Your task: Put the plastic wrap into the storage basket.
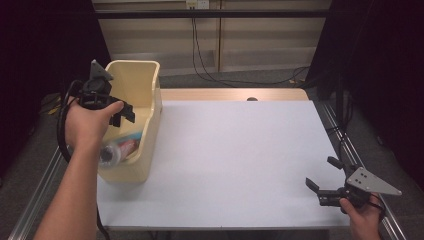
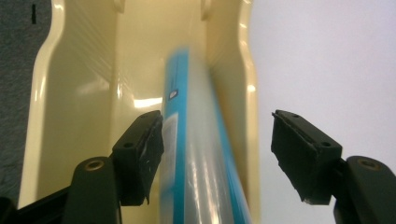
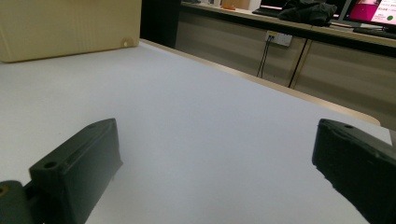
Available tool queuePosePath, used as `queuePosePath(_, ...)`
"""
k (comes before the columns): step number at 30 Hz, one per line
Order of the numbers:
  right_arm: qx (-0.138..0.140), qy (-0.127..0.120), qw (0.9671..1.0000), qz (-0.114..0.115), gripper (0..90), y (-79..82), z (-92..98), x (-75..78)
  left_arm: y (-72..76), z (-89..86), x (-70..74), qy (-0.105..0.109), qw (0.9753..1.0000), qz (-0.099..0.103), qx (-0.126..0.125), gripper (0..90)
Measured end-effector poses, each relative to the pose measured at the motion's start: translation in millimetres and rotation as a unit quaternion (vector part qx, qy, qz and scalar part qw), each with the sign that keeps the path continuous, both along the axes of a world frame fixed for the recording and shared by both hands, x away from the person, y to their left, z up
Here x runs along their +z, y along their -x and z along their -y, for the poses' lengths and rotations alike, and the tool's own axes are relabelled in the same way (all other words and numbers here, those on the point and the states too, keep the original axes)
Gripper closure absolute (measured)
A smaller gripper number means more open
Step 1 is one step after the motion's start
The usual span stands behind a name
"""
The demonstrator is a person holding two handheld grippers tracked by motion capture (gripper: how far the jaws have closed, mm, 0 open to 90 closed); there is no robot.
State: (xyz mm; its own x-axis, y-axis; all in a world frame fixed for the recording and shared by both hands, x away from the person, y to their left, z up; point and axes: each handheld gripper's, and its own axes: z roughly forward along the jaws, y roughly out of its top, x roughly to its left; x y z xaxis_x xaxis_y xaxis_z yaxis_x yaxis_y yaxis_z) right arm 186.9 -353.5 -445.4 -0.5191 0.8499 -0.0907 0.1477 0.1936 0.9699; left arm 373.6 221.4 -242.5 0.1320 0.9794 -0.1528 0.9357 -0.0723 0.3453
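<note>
A cream plastic bin [image 1: 146, 159] stands at the left edge of the white table [image 1: 235, 150]. My left gripper [image 1: 124, 114] hovers open over the bin. In the left gripper view, a blurred blue and clear pack [image 2: 196, 140] lies lengthways in the bin [image 2: 84, 84] between the wide-open jaws of the left gripper [image 2: 218, 144], close to the left jaw. A clear wrapped item [image 1: 109, 154] and something red [image 1: 127, 146] lie at the bin's near end. My right gripper [image 1: 321, 172] rests open and empty at the table's front right. In its own view the right gripper [image 3: 215, 154] faces the bin [image 3: 70, 28].
A wooden strip [image 1: 235, 94] borders the table's back edge, with a small dark spot [image 1: 252, 99] on it. Metal rails [image 1: 350, 150] run along the table sides. Cables [image 1: 210, 75] trail on the floor behind, below a cabinet [image 3: 289, 56].
</note>
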Motion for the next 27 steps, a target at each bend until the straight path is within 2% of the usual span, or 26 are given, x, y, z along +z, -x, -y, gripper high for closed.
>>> queuePosePath(3,0.001,-0.001,1.0,0.002,0.4,0.4,-0.2,1.1,0.8,10.2,-1.7,0.015,0.9997,0.007,-0.015,28.9)
queuePosePath(4,0.001,-0.003,1.0,0.002,0.4,0.3,-0.3,0.9,0.7,12.6,-3.3,0.021,0.9997,0.008,-0.012,27.9)
queuePosePath(6,0.001,-0.001,1.0,0.001,0.4,0.3,-0.6,0.3,0.1,19.4,-7.6,0.011,0.9997,0.003,-0.021,28.1)
queuePosePath(14,-0.002,-0.004,1.0,-0.003,0.4,0.2,1.7,-1.1,-1.8,38.2,-17.1,0.031,0.9982,0.009,-0.051,25.3)
queuePosePath(19,0.002,-0.003,1.0,-0.005,0.4,0.8,0.5,-2.1,-1.9,53.9,-24.9,0.032,0.9965,0.002,-0.077,22.5)
queuePosePath(24,0.007,0.006,1.0,-0.004,0.4,0.7,-0.9,-1.8,1.0,69.3,-32.3,0.04,0.995,0.009,-0.091,19.9)
queuePosePath(27,0.008,0.001,1.0,-0.002,0.4,0.7,-3.2,0.0,3.9,76.4,-36.8,0.04,0.9939,0.006,-0.103,19.3)
